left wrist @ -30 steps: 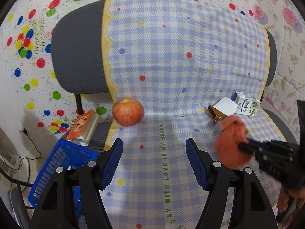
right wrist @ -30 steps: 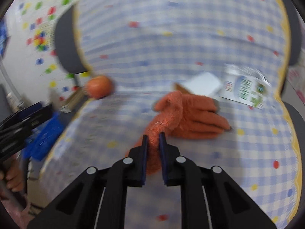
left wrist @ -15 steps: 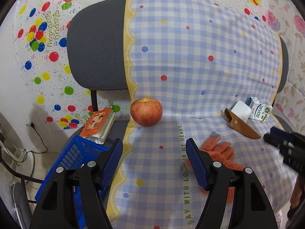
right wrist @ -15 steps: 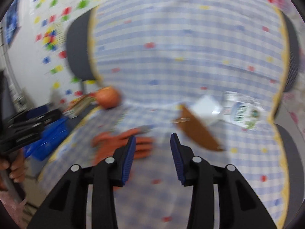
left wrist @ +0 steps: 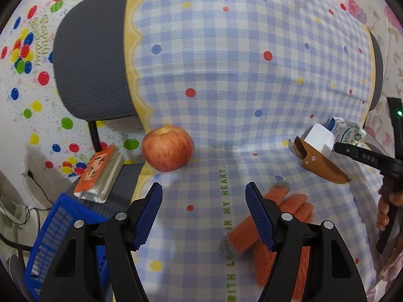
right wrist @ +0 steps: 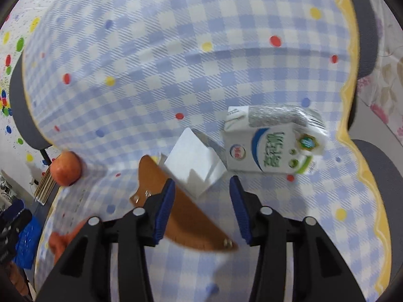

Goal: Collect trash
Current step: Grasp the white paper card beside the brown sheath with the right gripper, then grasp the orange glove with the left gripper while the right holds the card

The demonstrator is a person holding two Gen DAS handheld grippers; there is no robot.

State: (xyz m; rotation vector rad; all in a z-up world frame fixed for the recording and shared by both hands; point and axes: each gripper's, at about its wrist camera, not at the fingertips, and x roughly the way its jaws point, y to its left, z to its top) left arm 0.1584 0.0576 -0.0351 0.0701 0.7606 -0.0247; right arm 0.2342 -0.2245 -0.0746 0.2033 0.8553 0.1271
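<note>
Right now your right gripper (right wrist: 201, 201) hangs with its jaws spread wide and empty, framing the white folded paper (right wrist: 194, 161) on the checked cloth (right wrist: 151, 63) that covers the chair seat. Just beyond the paper, toward the seat's right edge, the milk carton (right wrist: 272, 143) lies on its side; its printed face is smeared by blur, so the lettering cannot be read. A brown leather sheath (right wrist: 191, 221) runs slantwise under the left finger, which hides part of it, and the paper rests on the sheath's upper end.

Your left gripper (left wrist: 204, 214) is likewise open and holds nothing. Its right finger covers part of the orange glove (left wrist: 297, 206), which lies flat near the seat's front edge; the glove's cuff end runs behind the gripper body. From this side the carton (left wrist: 345, 130) is small and partly cut off by the other gripper's dark finger. An apple (left wrist: 167, 148) sits at the seat's left edge. Beside it, off the cloth, a small orange book (left wrist: 100, 173) rests on the bare chair, above a blue basket (left wrist: 53, 236) that is only partly in frame.
</note>
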